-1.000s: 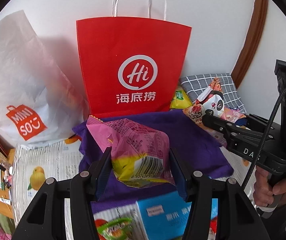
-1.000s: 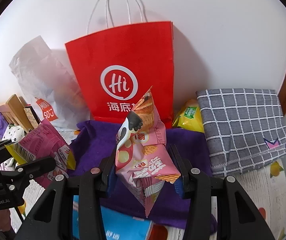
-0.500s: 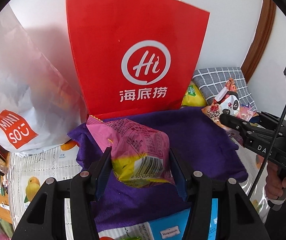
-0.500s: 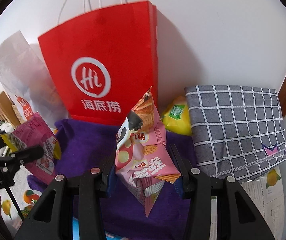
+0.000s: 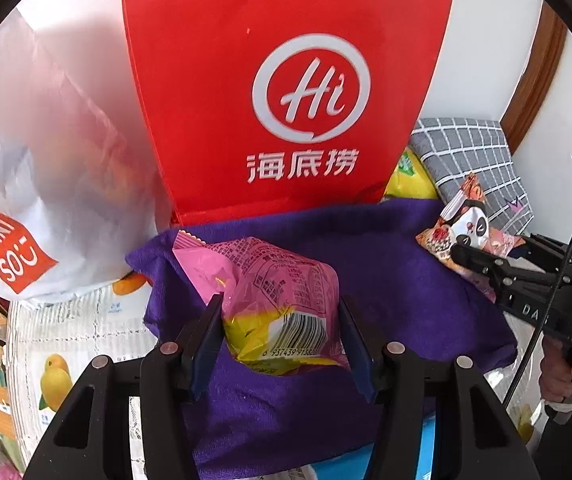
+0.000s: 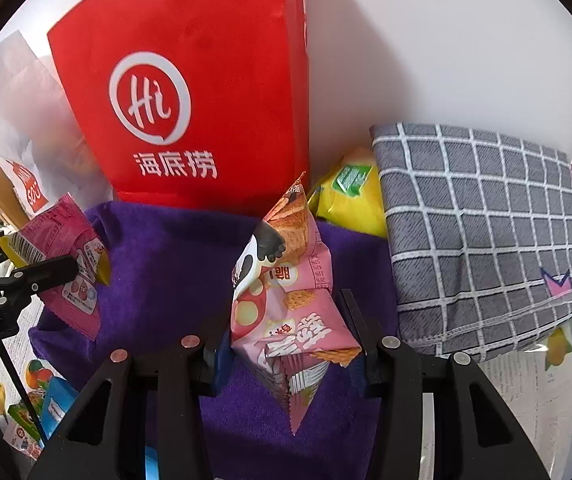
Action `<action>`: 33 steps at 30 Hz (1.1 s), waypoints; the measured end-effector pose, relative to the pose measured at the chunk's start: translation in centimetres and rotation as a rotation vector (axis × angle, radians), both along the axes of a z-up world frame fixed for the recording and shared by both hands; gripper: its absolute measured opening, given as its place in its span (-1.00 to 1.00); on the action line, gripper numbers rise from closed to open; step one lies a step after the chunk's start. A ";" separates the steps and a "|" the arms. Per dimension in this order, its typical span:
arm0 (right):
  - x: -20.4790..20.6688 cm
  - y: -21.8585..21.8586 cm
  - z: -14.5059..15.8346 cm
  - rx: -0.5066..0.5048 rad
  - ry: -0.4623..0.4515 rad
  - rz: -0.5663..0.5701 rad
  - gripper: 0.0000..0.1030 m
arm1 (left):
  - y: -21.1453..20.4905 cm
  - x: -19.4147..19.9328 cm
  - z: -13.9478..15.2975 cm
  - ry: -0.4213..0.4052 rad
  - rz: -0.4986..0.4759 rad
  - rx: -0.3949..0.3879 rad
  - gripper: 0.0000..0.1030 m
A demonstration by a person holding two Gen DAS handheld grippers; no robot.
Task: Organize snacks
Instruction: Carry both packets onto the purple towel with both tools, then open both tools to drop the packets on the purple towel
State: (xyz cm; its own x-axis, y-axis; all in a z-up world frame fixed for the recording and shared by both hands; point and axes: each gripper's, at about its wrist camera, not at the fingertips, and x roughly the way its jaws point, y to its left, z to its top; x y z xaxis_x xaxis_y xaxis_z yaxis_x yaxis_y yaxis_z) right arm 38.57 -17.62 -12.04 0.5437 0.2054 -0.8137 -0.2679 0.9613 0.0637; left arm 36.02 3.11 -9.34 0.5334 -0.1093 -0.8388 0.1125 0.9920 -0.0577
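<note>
My left gripper [image 5: 280,336] is shut on a pink and yellow snack packet [image 5: 274,300] with a barcode, held above a purple cloth [image 5: 385,280]. My right gripper [image 6: 286,344] is shut on a pink cracker packet with a panda [image 6: 286,304], also above the purple cloth [image 6: 166,272]. A tall red paper bag [image 5: 278,92] stands close behind the cloth against the wall; its top edge is out of view. It also fills the upper left of the right wrist view [image 6: 190,100]. Each gripper shows in the other's view: the right one [image 5: 481,264] and the left one [image 6: 46,272].
A white plastic shopping bag [image 5: 38,160] leans left of the red bag. A yellow snack packet [image 6: 349,196] lies between the red bag and a folded grey checked cloth [image 6: 481,240]. Blue and green boxes [image 6: 42,408] lie on the fruit-print tablecloth [image 5: 62,340].
Both grippers have moved forward toward the red bag, which now looms larger with its handles out of frame. Both packets stay held as before.
</note>
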 end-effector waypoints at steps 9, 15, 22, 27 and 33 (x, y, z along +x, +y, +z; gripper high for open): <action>0.5 0.0 -1.3 -0.003 0.034 0.002 -0.11 | -0.1 1.5 -1.3 0.043 0.000 -0.008 0.04; 0.6 0.4 -2.1 -0.018 0.053 0.010 -0.11 | -0.1 2.0 -2.6 0.066 0.018 0.002 0.04; 1.1 1.5 -3.8 -0.026 0.087 0.023 -0.11 | -0.3 2.3 -3.9 0.094 0.015 0.002 0.06; 1.3 1.7 -4.5 -0.033 0.105 0.022 -0.10 | -0.5 2.1 -4.3 0.095 0.001 0.005 0.06; 1.0 3.4 -4.8 -0.081 0.081 0.061 0.22 | -0.9 2.0 -4.2 0.108 -0.030 -0.035 0.20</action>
